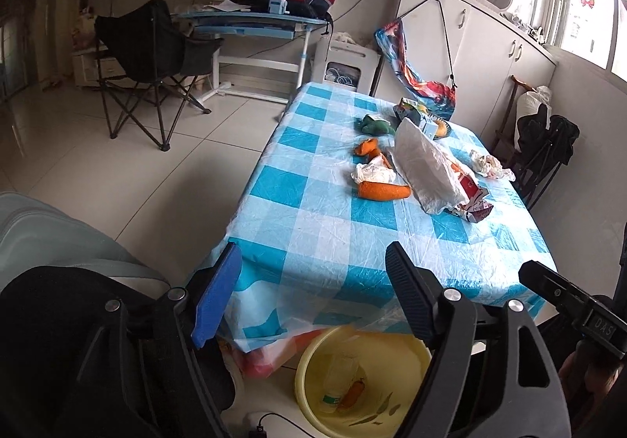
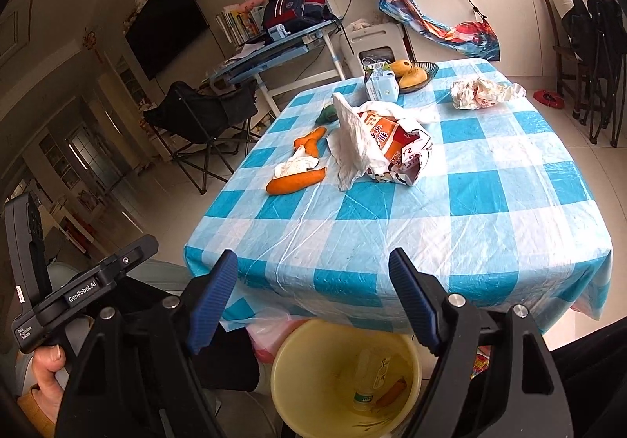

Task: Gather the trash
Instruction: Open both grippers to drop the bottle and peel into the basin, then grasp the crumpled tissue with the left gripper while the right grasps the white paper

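Below the left wrist camera, the left hand-held gripper (image 1: pixel 313 273) hangs with its jaws wide apart and nothing between them, over the near edge of the surface (image 1: pixel 313 226) with its blue-and-white checked cloth. Under that edge a yellow basin (image 1: pixel 313 367) stands on the floor, holding a small plastic bottle (image 1: pixel 337 383) and an orange piece (image 1: pixel 352 391). On the cloth farther off lie an orange carrot (image 1: pixel 384 191), a crumpled white tissue (image 1: pixel 372 173), a white plastic bag (image 1: pixel 427 167) over a printed packet, and another crumpled wrapper (image 1: pixel 490 163) toward the right edge.

From the right wrist camera, the right hand-held gripper (image 2: pixel 313 273) is likewise spread wide and empty, touching nothing, above the near edge of the surface. The basin (image 2: pixel 298 359) sits directly below, bottle (image 2: pixel 366 383) inside. The carrot (image 2: pixel 296 181), tissue (image 2: pixel 296 165), bag (image 2: pixel 354 140) and far wrapper (image 2: pixel 482 93) lie well beyond its fingers. A milk carton (image 2: pixel 382 85) stands beside a fruit bowl (image 2: pixel 425 75).
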Demonstrator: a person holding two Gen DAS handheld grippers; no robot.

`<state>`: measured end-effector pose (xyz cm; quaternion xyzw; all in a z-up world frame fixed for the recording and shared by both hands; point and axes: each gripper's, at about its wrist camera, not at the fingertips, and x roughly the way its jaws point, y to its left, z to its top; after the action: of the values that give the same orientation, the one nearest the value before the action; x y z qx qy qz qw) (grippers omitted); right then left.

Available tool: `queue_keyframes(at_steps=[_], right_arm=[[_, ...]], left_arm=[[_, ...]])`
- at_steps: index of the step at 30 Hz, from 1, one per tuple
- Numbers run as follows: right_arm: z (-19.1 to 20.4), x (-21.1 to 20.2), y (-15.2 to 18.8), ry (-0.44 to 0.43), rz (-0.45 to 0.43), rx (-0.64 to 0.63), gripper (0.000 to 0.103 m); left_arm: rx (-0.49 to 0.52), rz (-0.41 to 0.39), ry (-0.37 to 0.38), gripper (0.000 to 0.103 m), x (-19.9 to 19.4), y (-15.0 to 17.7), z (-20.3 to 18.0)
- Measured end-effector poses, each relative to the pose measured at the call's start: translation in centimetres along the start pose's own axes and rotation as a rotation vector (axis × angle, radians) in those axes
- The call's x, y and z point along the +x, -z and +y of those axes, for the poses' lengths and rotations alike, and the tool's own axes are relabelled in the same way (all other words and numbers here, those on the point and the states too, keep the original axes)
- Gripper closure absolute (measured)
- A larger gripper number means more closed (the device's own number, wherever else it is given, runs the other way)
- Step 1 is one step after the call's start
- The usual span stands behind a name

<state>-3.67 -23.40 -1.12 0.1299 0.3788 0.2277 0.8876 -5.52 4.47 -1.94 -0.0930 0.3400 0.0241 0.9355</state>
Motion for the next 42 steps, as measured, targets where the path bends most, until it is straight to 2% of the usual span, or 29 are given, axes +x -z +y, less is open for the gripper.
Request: queue_keyframes(at_steps=[5,14,24,32,42], right_arm=[[0.4,0.4,0.1,0.012,0.011,-0.015,0.027],[1.5,0.9,0.2,0.028,0.014,-0.057,0.025],[1.8,0.8,0.3,0.044,0.007,-0.075,0.023],[1.9,0.9,0.3,0.049,0.010,-0.076,0.022],[1.8,0.2,-0.7,0.056,-0.013,-0.053,0.022]], left_arm=[[0.010,-0.024,-0.024,0.023,-0.3,-0.2,0.0],[-0.054,-0.049,-0.053,0.021,-0.8,-0.6,0.9],[0.038,-0.106,-0.079,0.018,-1.7,-0.4,-1.3],[0.016,-0.095,-0.071,0.017,-1.7,-0.5,-1.0],[-0.031,-0.050,-0.025,0.015,-1.0,-0.5,-0.2]])
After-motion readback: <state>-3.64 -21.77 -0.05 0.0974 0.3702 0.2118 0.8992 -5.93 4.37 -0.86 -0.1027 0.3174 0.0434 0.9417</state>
